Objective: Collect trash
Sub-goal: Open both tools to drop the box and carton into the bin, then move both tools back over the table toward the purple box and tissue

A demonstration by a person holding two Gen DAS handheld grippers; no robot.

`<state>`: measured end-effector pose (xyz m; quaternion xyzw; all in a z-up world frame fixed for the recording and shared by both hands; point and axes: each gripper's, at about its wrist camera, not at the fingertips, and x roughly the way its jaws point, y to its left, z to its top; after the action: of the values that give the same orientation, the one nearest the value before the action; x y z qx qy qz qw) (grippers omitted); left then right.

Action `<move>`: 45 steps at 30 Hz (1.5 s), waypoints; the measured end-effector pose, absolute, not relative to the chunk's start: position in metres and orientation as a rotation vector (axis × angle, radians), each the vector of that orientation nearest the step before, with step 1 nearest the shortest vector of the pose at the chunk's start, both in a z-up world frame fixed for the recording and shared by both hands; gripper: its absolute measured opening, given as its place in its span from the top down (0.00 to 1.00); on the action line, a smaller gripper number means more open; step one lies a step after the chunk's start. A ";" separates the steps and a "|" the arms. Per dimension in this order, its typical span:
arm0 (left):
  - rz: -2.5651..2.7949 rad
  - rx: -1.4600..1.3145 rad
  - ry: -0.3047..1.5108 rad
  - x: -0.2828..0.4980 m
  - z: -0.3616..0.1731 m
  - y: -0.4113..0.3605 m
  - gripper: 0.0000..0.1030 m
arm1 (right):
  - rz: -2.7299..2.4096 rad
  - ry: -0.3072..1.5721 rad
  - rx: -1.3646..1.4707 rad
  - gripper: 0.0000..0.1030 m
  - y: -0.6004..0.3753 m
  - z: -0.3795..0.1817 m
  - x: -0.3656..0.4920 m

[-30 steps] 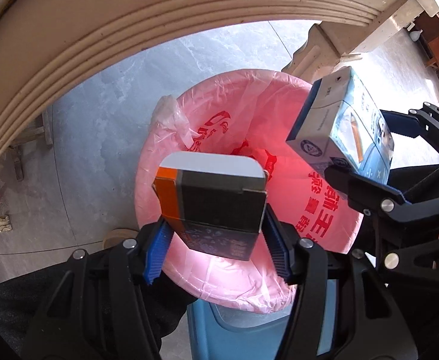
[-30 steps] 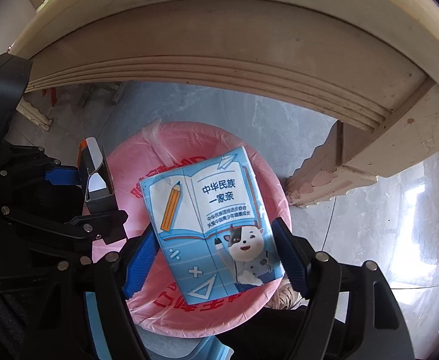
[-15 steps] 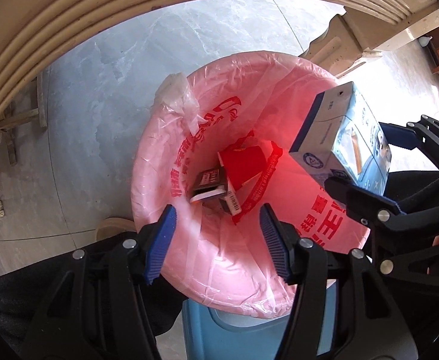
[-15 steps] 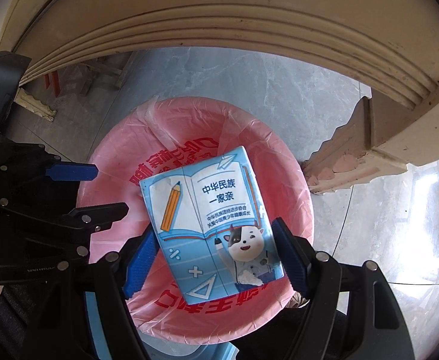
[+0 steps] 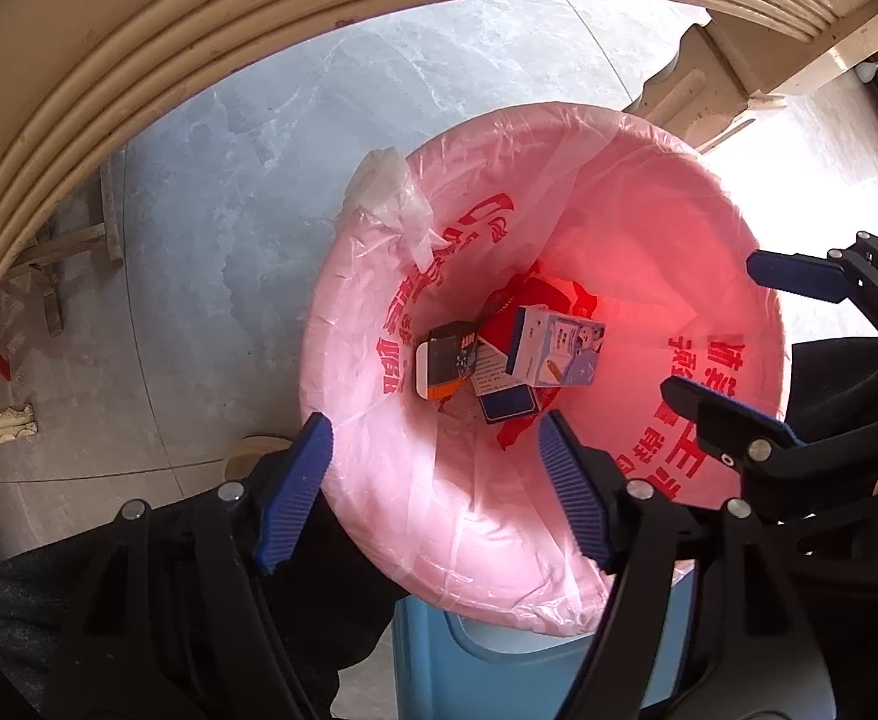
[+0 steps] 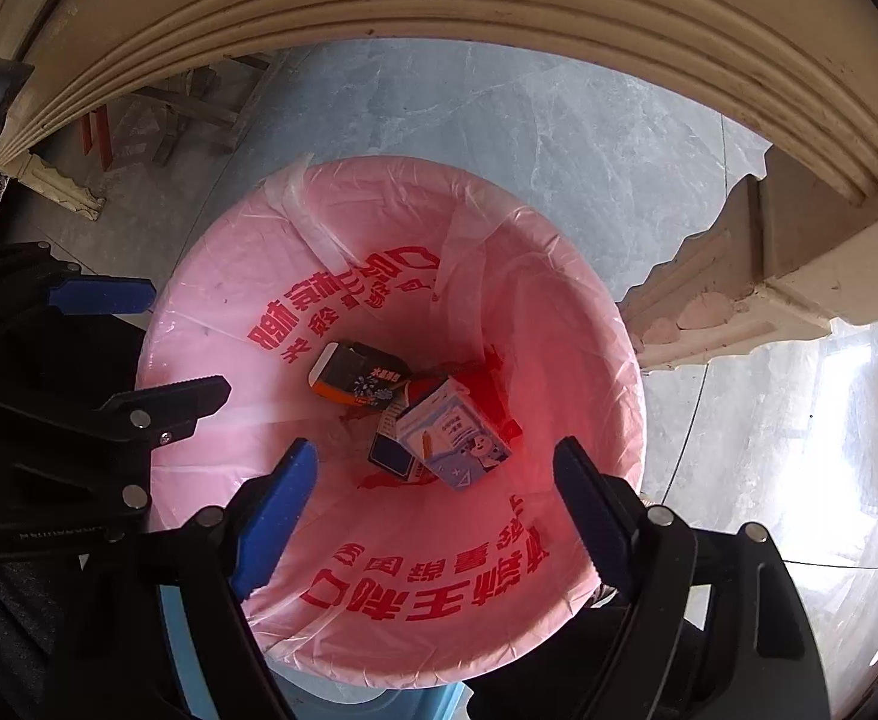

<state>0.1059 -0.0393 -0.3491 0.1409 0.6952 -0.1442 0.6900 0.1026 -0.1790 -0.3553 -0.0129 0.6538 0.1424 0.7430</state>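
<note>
- The bin (image 5: 559, 648), lined with a pink bag (image 5: 649, 210) printed with red characters, is taken as the landmark; it stands on a grey marbled floor (image 5: 228, 210).
- The left claw (image 5: 432, 480) is held above the near rim of the bin, its blue-padded jaws spread wide and nothing gripped between them.
- The right claw (image 6: 435, 504) is likewise held over the near rim of the bin, jaws wide apart and empty.
- The light blue carton (image 6: 454, 441) with a pencil and cartoon cow is seen lying at the bottom of the bin, resting tilted on a red and dark blue package (image 6: 393, 450).
- The dark box (image 6: 357, 384) with orange and white edges is found at the bottom of the bin as well, just beside the carton.
- A cream moulded edge of the worktop (image 6: 499, 6) is seen arching beyond the far side of the bin.
</note>
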 end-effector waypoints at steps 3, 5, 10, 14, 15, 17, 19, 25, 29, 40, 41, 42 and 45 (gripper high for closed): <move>-0.318 0.316 1.548 0.105 -0.347 -0.039 0.32 | 0.308 1.428 -0.030 0.23 -0.179 -0.353 0.102; -0.316 0.315 1.544 0.105 -0.345 -0.039 0.32 | 0.308 1.426 -0.025 0.23 -0.179 -0.351 0.102; -0.308 0.328 1.517 0.102 -0.336 -0.040 0.32 | 0.309 1.419 -0.008 0.23 -0.181 -0.346 0.100; -0.311 0.331 1.486 0.096 -0.324 -0.041 0.32 | 0.306 1.398 -0.002 0.23 -0.183 -0.334 0.094; -0.315 0.327 1.480 0.094 -0.319 -0.041 0.32 | 0.304 1.393 0.001 0.23 -0.183 -0.329 0.092; -0.324 0.315 1.467 0.090 -0.305 -0.040 0.32 | 0.311 1.377 0.016 0.23 -0.183 -0.314 0.086; -0.353 0.306 1.439 0.084 -0.284 -0.037 0.32 | 0.332 1.356 0.040 0.23 -0.184 -0.293 0.080; -0.433 0.341 1.320 0.067 -0.184 -0.023 0.25 | 0.425 1.238 0.097 0.23 -0.189 -0.198 0.066; -0.446 0.357 1.224 0.068 -0.100 -0.008 0.21 | 0.460 1.119 0.116 0.12 -0.201 -0.118 0.069; -0.368 0.325 1.150 0.144 0.065 0.019 0.16 | 0.436 0.868 0.071 0.07 -0.237 0.063 0.110; -0.362 0.317 1.154 0.156 0.073 0.020 0.16 | 0.427 0.855 0.057 0.07 -0.238 0.072 0.116; -0.357 0.317 1.153 0.167 0.078 0.020 0.16 | 0.423 0.849 0.045 0.07 -0.239 0.081 0.122; -0.323 0.332 1.148 0.198 0.091 0.019 0.16 | 0.407 0.831 0.017 0.07 -0.242 0.102 0.143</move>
<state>0.1983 0.0186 0.0907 0.1557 0.5380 -0.1516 0.8145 0.1434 -0.2417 0.1018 0.0084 0.4009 0.1965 0.8948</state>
